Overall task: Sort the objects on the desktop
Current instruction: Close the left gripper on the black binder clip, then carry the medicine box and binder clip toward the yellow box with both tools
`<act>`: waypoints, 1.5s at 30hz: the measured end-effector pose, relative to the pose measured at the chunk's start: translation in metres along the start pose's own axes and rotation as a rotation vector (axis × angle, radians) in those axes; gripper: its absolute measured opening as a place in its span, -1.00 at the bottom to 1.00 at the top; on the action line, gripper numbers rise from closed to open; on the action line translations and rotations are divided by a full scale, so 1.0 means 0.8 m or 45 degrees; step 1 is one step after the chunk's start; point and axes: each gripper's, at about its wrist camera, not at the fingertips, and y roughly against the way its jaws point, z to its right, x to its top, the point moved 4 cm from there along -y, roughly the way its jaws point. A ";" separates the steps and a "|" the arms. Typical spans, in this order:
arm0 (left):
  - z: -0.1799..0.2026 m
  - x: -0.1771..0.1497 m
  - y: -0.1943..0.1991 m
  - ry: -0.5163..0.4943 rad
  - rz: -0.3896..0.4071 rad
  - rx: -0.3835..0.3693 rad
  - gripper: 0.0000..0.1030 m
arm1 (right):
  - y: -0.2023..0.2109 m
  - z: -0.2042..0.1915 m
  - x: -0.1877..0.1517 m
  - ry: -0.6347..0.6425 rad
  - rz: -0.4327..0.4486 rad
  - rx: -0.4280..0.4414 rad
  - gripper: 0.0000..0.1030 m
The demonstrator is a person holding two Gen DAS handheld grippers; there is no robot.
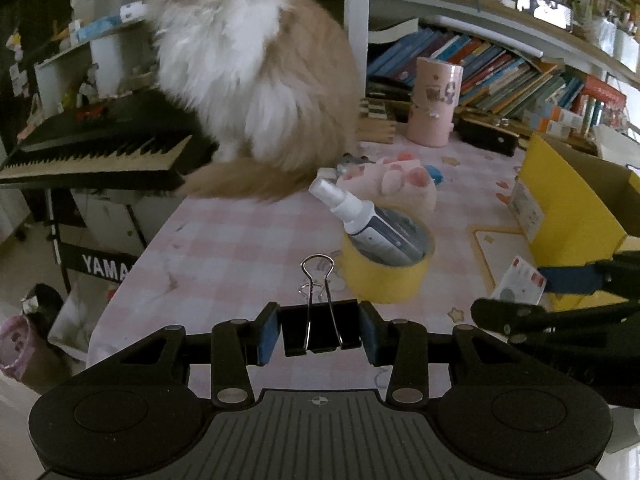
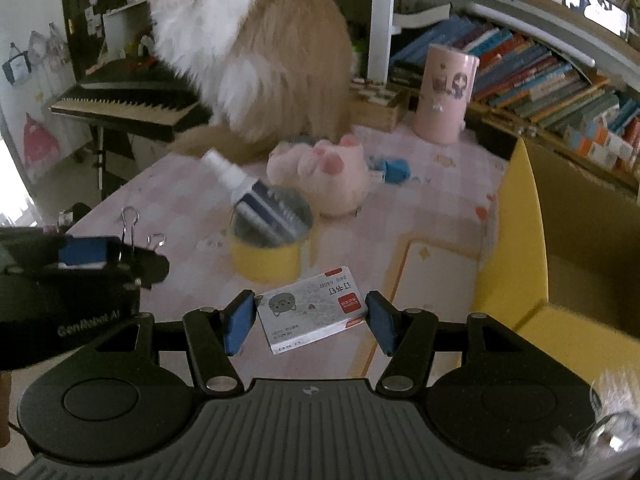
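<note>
The left gripper (image 1: 320,330) is clamped on a binder clip (image 1: 319,330); a staple box (image 2: 312,309) is held between the right gripper's (image 2: 311,316) pads.

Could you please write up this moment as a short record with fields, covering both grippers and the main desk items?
left gripper: shut on black binder clip
right gripper: around small white staple box, which looks held
yellow tape roll: on pink checked tablecloth, white spray bottle lying across it
yellow cardboard box: open, at right
fluffy cream cat: sitting on desk, behind
</note>
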 end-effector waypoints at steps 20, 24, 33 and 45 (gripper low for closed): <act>0.009 -0.039 0.066 -0.155 0.017 -0.118 -0.21 | 0.070 -0.033 -0.067 -0.114 -0.026 -0.066 0.12; 0.012 -0.047 0.077 -0.192 0.022 -0.143 -0.21 | 0.082 -0.037 -0.081 -0.145 -0.027 -0.091 0.12; 0.018 -0.064 0.096 -0.279 0.026 -0.209 -0.21 | 0.106 -0.044 -0.106 -0.233 -0.014 -0.149 0.12; 0.025 -0.084 0.112 -0.358 0.024 -0.300 -0.21 | 0.130 -0.053 -0.135 -0.326 -0.012 -0.225 0.12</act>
